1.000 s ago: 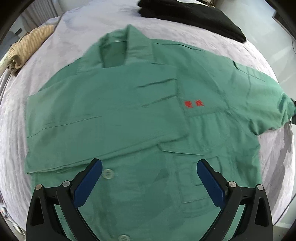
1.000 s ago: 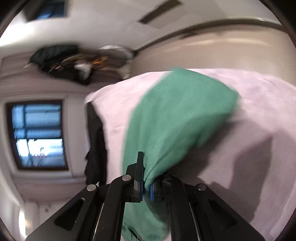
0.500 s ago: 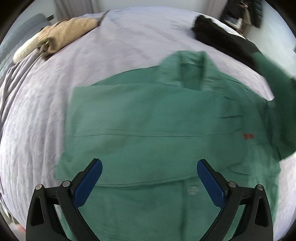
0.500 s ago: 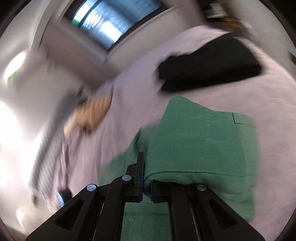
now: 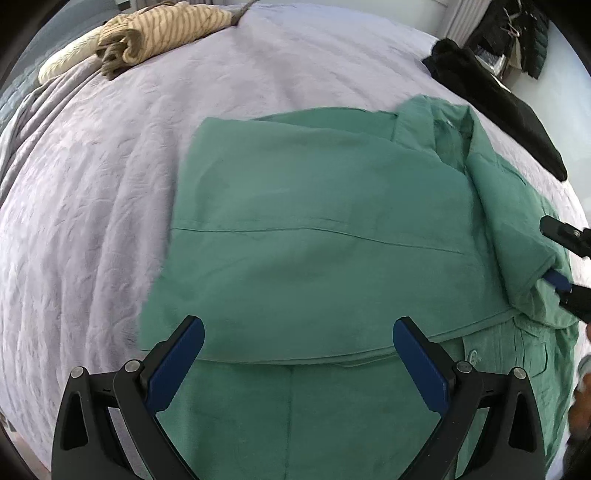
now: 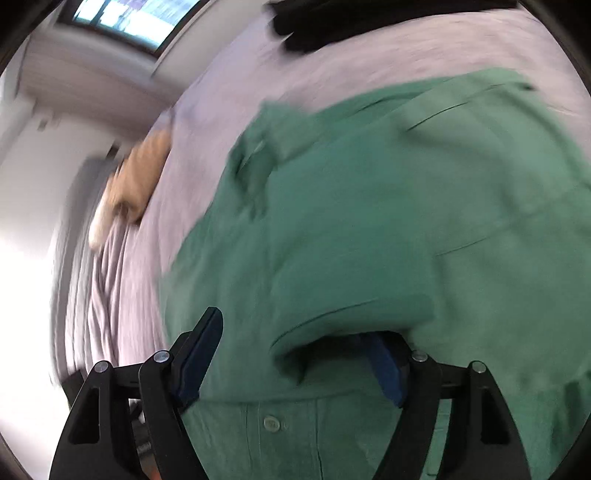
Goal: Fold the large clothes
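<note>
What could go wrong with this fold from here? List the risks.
1. The right gripper is opening with the sleeve draped over one finger; pulling away may drag it off the green shirt.
2. The sleeve lies bunched, so a lump could get folded in.
3. The left gripper hangs open over the shirt, pinning nothing, so the folded layers could shift.

Bare bedspread [image 5: 92, 221] left of the shirt [image 5: 314, 240] lies open (striped bundle [image 5: 155, 33] far off).
</note>
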A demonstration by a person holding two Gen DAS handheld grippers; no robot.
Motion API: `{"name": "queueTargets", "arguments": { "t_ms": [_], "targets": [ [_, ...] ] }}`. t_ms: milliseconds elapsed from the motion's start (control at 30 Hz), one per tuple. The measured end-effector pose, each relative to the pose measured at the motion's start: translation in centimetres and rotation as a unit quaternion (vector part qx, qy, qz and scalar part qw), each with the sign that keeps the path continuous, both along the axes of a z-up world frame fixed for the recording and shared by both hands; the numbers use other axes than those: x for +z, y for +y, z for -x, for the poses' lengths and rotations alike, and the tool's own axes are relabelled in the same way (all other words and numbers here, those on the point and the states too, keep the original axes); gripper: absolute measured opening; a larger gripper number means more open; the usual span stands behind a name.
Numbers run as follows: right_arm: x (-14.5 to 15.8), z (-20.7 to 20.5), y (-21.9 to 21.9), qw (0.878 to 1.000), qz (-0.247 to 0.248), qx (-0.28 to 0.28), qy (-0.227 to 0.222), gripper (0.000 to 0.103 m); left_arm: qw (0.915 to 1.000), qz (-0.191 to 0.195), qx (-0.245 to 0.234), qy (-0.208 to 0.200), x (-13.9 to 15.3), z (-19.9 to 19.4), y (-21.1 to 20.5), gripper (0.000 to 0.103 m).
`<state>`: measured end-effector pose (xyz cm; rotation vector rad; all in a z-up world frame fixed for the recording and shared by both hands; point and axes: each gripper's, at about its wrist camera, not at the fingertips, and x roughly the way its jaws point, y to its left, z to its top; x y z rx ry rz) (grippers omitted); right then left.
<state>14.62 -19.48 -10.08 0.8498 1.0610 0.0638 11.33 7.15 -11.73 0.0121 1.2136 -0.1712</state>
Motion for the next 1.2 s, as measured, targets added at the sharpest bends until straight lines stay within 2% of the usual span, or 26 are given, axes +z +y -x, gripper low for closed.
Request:
{"name": "queueTargets", "arguments": {
  "t_ms": [33, 67, 133, 233, 267, 300, 367, 433, 467, 533, 567, 633, 667, 767, 833, 900, 967, 1033, 1067, 1100, 1133, 1167, 1200],
  "targets": [
    [0.2, -0.5, -0.1, 1.0, 0.01, -0.008, 0.006, 0.018, 1.0, 0.001, 0.003, -0.002, 0.2, 0.0, 0.4, 0.103],
    [0.4, -1.0, -0.3, 1.0, 0.019, -0.009, 0.005, 0.012, 1.0, 0.002, 0.005, -0.004, 0.3, 0.1, 0.8, 0.103],
    [2.2, -2.3, 1.4, 0.997, 0.068, 0.021, -0.027, 0.012, 0.9999, 0.002, 0.011, -0.011, 0.8, 0.1, 1.9, 0.103],
    [4.9, -3.6, 7.5, 0.976, 0.164, 0.125, -0.069, 0.011, 0.9995, 0.004, 0.021, -0.021, 1.3, -0.2, 3.6, 0.103],
    [5.1, -3.9, 10.2, 0.964, 0.194, 0.166, -0.074, 0.012, 0.9994, 0.005, 0.026, -0.023, 1.4, -0.3, 4.2, 0.103],
    [4.8, -4.0, 13.3, 0.947, 0.227, 0.216, -0.07, 0.012, 0.9993, 0.005, 0.03, -0.022, 1.3, -0.4, 4.7, 0.103],
    [3.2, -3.8, 17.4, 0.916, 0.281, 0.281, -0.049, 0.023, 0.999, 0.004, 0.042, -0.016, 1.0, -0.7, 5.7, 0.103],
    [1.1, -3.0, 21.0, 0.891, 0.301, 0.339, -0.024, 0.06, 0.9984, 0.012, 0.055, -0.007, 0.7, -1.0, 6.4, 0.103],
    [0.4, -2.2, 21.9, 0.888, 0.293, 0.354, -0.021, 0.061, 0.9982, 0.017, 0.057, -0.003, 0.6, -1.0, 6.5, 0.103],
    [0.1, -0.8, 21.8, 0.894, 0.271, 0.355, -0.015, 0.061, 0.9982, 0.032, 0.051, 0.003, 0.5, -1.1, 6.1, 0.103],
    [0.1, -0.3, 21.2, 0.9, 0.261, 0.348, -0.011, 0.061, 0.9982, 0.042, 0.043, 0.005, 0.5, -1.2, 5.6, 0.103],
    [-0.3, 1.1, 18.0, 0.924, 0.22, 0.313, 0.011, 0.061, 0.9972, 0.07, 0.023, 0.016, 0.4, -1.5, 4.4, 0.103],
    [-0.4, 1.7, 15.5, 0.94, 0.191, 0.281, 0.027, 0.061, 0.9961, 0.084, 0.013, 0.023, 0.3, -1.8, 3.6, 0.103],
    [-1.2, 4.0, 7.8, 0.976, 0.118, 0.171, 0.063, 0.061, 0.9915, 0.119, -0.024, 0.047, -0.6, -2.7, 0.3, 0.103],
    [-1.6, 5.3, 3.1, 0.991, 0.069, 0.087, 0.072, 0.061, 0.9863, 0.141, -0.047, 0.072, -1.7, -3.5, -2.2, 0.103],
    [-2.5, 7.3, -1.9, 0.997, 0.017, -0.012, 0.076, 0.063, 0.981, 0.159, -0.058, 0.095, -2.6, -4.1, -4.4, 0.103],
    [-3.7, 9.3, -5.3, 0.993, -0.033, -0.089, 0.074, 0.064, 0.9824, 0.151, -0.06, 0.092, -3.1, -4.6, -6.3, 0.103],
    [-4.7, 10.3, -6.8, 0.986, -0.066, -0.138, 0.068, 0.064, 0.9832, 0.153, -0.058, 0.08, -3.1, -5.2, -7.6, 0.1],
    [-5.0, 10.9, -8.0, 0.982, -0.081, -0.158, 0.064, 0.064, 0.983, 0.159, -0.054, 0.074, -2.9, -5.6, -8.0, 0.073],
    [-5.5, 11.1, -8.5, 0.977, -0.098, -0.179, 0.058, 0.064, 0.9844, 0.151, -0.052, 0.073, -2.7, -5.8, -8.3, 0.056],
    [-5.8, 11.1, -9.0, 0.972, -0.114, -0.199, 0.052, 0.064, 0.986, 0.141, -0.052, 0.073, -2.6, -6.3, -8.5, 0.027],
    [-6.1, 11.2, -9.6, 0.967, -0.126, -0.215, 0.048, 0.063, 0.9857, 0.143, -0.049, 0.074, -2.4, -6.6, -8.2, 0.025],
    [-6.1, 11.1, -9.8, 0.963, -0.136, -0.227, 0.043, 0.054, 0.9836, 0.158, -0.045, 0.076, -1.9, -6.7, -7.7, 0.022]
  ]
}}
